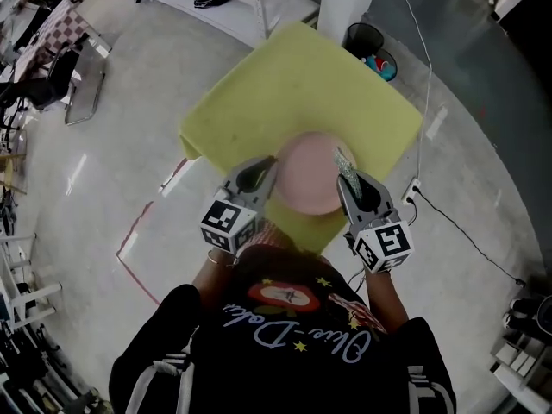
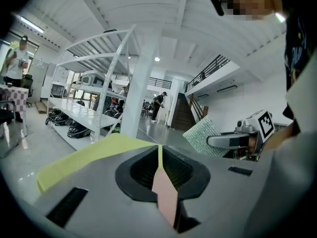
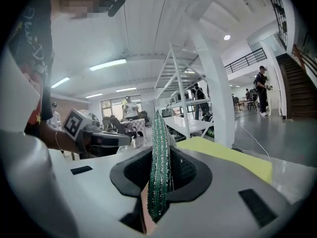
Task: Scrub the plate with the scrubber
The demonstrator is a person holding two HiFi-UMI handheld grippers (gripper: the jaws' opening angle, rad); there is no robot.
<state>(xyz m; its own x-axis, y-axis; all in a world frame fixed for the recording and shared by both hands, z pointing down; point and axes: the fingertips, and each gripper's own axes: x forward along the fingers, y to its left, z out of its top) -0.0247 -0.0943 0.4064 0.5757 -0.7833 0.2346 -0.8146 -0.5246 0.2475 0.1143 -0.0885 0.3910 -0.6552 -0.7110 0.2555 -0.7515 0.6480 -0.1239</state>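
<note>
From the head view, the pink plate [image 1: 309, 175] is over the near corner of the yellow table [image 1: 293, 76], close to the person's body. I cannot tell if it sits on the table or is held just above it. The left gripper [image 1: 263, 172] is at the plate's left rim. The right gripper [image 1: 345, 176] is at its right rim, with the green sparkly scrubber [image 1: 344, 164] sticking up from it. In the left gripper view, the jaws are pressed tight together on the thin edge of the plate [image 2: 164, 192], so we see it only as a narrow pink strip. The scrubber shows off to the right, in the other gripper. In the right gripper view, the jaws are closed on the scrubber [image 3: 159, 152], which stands up tall between them. I think the scrubbing is only about to start, because the scrubber is at the rim and not on the flat face of the plate. To do it well, the left gripper should keep the plate from wobbling. The right one should lay the flat side of the scrubber on the plate's face and rub in small circles, not too hard, so that the plate does not slip out.
</note>
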